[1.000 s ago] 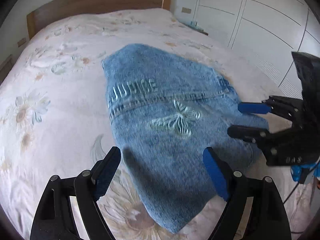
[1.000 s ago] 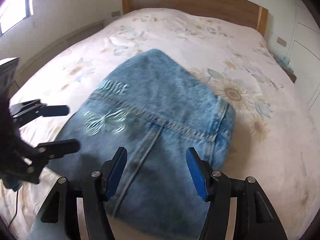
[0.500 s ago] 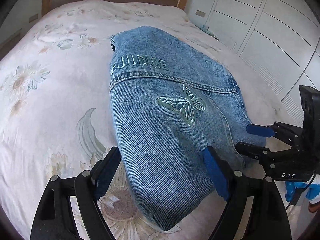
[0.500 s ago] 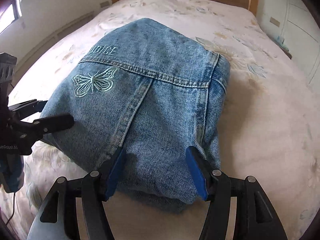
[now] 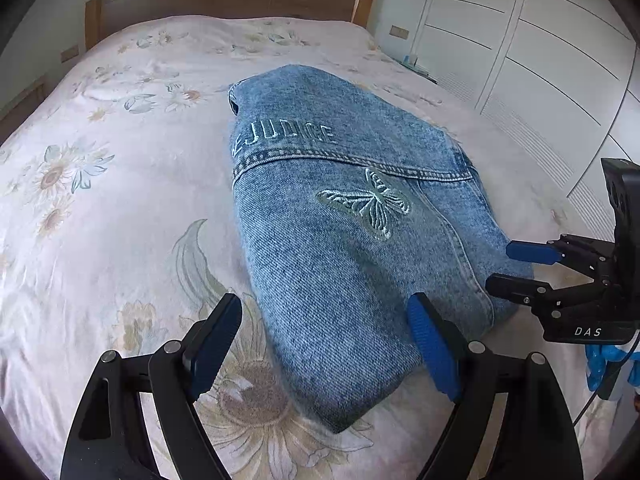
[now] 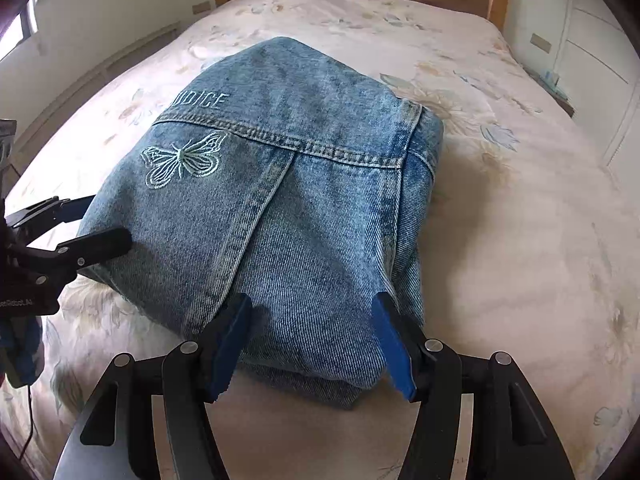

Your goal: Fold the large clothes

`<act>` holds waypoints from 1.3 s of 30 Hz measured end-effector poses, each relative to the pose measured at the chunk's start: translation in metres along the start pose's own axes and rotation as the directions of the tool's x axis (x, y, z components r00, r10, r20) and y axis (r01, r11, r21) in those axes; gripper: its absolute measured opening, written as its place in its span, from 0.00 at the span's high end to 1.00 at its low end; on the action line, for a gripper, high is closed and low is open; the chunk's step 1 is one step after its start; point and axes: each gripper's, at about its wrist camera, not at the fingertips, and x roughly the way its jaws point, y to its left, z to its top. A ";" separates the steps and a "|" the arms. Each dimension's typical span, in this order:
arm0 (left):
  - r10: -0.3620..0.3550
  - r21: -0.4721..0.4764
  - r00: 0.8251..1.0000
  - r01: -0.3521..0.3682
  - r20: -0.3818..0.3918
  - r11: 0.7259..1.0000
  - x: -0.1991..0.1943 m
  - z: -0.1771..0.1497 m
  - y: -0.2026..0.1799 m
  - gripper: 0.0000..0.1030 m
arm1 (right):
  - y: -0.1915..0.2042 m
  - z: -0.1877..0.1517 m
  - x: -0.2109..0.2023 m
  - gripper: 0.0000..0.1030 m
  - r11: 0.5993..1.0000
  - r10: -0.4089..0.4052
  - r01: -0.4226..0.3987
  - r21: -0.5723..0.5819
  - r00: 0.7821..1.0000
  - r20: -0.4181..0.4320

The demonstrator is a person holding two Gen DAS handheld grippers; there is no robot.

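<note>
- The denim jacket (image 6: 288, 208) lies folded into a thick bundle on the bed (image 5: 104, 216), back panel up, near the bed's foot edge and roughly midway between its side edges; a butterfly (image 5: 366, 208) and lettering are stitched on the top face
- The left claw (image 5: 324, 344) stands wide open over the bundle's near corner; its pads press on nothing; one hangs over the bedspread, the other over the denim
- The right claw (image 6: 312, 344) is partly open, astride the near edge of the bundle; nothing is pinched
- I judge the denim heavy and fairly stiff for cloth, rough enough not to slip, and in no way fragile; stacked layers will sag and splay if lifted by one alone
- Best hold, in my view: the thick near edge at both corners, biting through every layer; the seams give firmer purchase than the plain weave
</note>
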 end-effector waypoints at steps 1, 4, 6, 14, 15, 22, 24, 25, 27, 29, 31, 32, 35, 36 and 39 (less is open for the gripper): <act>0.003 0.001 1.000 -0.003 0.000 1.000 -0.002 -0.001 0.000 0.21 | 0.000 -0.001 -0.002 0.39 1.000 -0.004 0.004 0.001 1.000 0.000; 0.008 0.006 1.000 -0.008 -0.002 1.000 -0.007 -0.004 -0.001 0.21 | 0.000 -0.002 -0.005 0.39 1.000 -0.018 0.018 0.004 1.000 -0.003; 0.013 0.006 1.000 -0.013 -0.005 1.000 -0.010 -0.005 -0.001 0.21 | -0.003 -0.005 -0.009 0.39 1.000 -0.017 0.017 0.017 1.000 -0.008; 0.030 -0.005 0.999 -0.030 -0.012 1.000 -0.022 -0.011 -0.002 0.21 | -0.017 -0.029 -0.015 0.36 0.996 -0.049 0.054 0.072 0.996 -0.072; 0.031 -0.005 0.999 -0.031 -0.012 1.000 -0.024 -0.012 -0.002 0.21 | -0.019 -0.033 -0.018 0.36 0.995 -0.047 0.052 0.082 0.996 -0.070; 0.016 -0.026 1.000 -0.015 0.010 1.000 -0.035 -0.014 0.000 0.21 | -0.027 -0.029 -0.045 0.36 0.991 -0.053 0.052 0.126 0.999 0.006; 0.009 -0.038 1.000 -0.008 0.024 0.999 -0.040 -0.013 0.004 0.21 | -0.026 -0.022 -0.049 0.36 0.989 -0.063 0.058 0.135 0.998 0.029; 0.005 -0.046 0.999 -0.003 0.034 0.999 -0.043 -0.012 0.006 0.21 | -0.026 -0.017 -0.050 0.36 0.988 -0.067 0.060 0.142 0.997 0.043; 0.006 -0.049 0.999 -0.003 0.051 0.999 -0.048 -0.006 0.009 0.21 | -0.024 -0.008 -0.052 0.36 0.987 -0.065 0.054 0.154 0.996 0.068; 0.008 -0.051 0.998 -0.005 0.065 0.999 -0.050 -0.001 0.013 0.21 | -0.022 -0.001 -0.052 0.36 0.986 -0.058 0.044 0.159 0.995 0.085; 0.015 -0.052 0.997 -0.011 0.075 0.999 -0.051 0.005 0.014 0.21 | -0.017 0.005 -0.048 0.36 0.988 -0.057 0.043 0.148 0.994 0.091; 0.019 -0.053 0.997 -0.015 0.078 0.998 -0.049 0.008 0.016 0.21 | -0.015 0.007 -0.044 0.36 0.989 -0.054 0.041 0.140 0.995 0.089; 0.043 -0.067 0.997 -0.039 0.070 0.997 -0.040 0.014 0.024 0.21 | -0.009 0.011 -0.032 0.36 0.992 -0.049 0.040 0.118 0.996 0.072; 0.062 -0.081 0.996 -0.058 0.057 0.995 -0.034 0.015 0.031 0.21 | -0.008 0.011 -0.027 0.36 0.993 -0.050 0.042 0.114 0.997 0.064; 0.088 -0.105 0.996 -0.086 0.013 0.991 -0.016 0.011 0.045 0.13 | -0.010 0.009 -0.013 0.34 0.992 -0.060 0.056 0.109 0.998 0.035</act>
